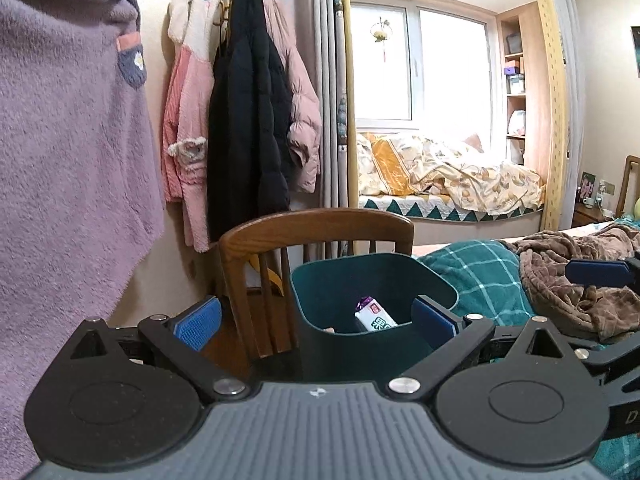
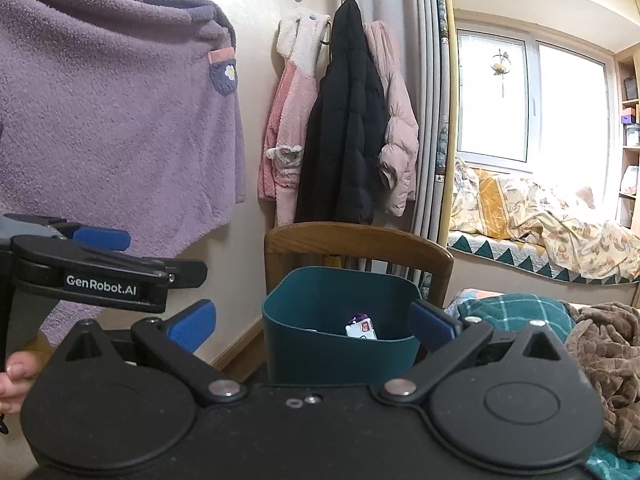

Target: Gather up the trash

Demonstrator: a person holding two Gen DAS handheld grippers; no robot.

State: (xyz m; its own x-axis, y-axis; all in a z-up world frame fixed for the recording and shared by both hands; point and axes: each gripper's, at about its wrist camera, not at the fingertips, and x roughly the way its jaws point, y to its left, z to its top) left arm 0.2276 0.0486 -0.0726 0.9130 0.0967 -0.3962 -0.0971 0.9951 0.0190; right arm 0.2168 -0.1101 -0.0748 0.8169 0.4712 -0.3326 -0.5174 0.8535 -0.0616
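My left gripper point(image 1: 316, 316) and right gripper point(image 2: 312, 322) gape empty near the bin point(image 1: 320, 344), wrapper point(image 1: 376, 314) dropped inside; next I seek more trash.

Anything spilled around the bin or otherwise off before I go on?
Nothing stands out. The teal bin stands upright before the wooden chair, a white and purple wrapper inside it. Both the left gripper and right gripper are open and empty.
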